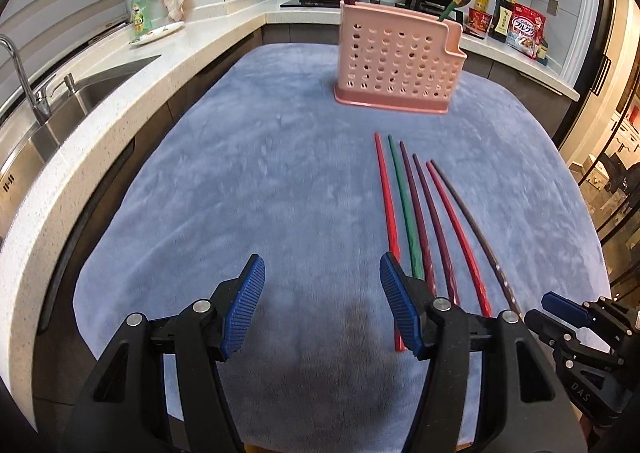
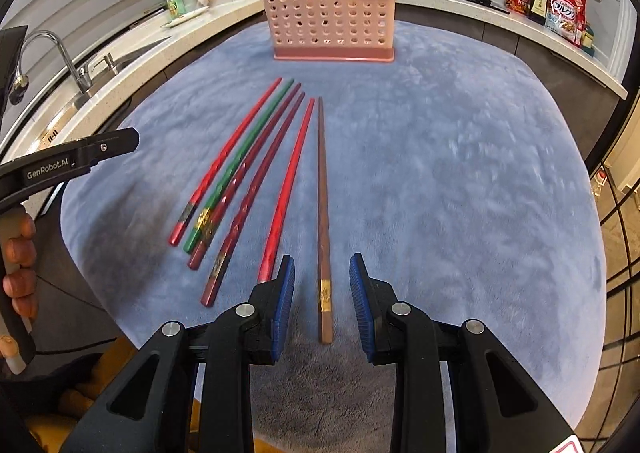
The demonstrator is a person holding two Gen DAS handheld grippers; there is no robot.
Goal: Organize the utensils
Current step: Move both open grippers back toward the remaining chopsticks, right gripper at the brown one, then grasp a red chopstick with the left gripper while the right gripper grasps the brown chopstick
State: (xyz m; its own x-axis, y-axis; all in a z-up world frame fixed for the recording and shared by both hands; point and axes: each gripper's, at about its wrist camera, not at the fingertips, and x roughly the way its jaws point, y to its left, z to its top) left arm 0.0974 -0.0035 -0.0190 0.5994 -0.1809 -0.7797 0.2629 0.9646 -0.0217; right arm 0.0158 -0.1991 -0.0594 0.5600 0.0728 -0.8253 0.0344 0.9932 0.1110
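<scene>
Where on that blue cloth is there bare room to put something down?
Bare cloth lies right of the brown chopstick, up to the pink holder, and left of the chopsticks. The fanned chopsticks crowd the middle.

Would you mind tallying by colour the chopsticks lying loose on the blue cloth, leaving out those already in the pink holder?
Red chopsticks: 2
Green chopstick: 1
Dark maroon chopsticks: 2
Brown chopstick: 1
Total: 6
</scene>
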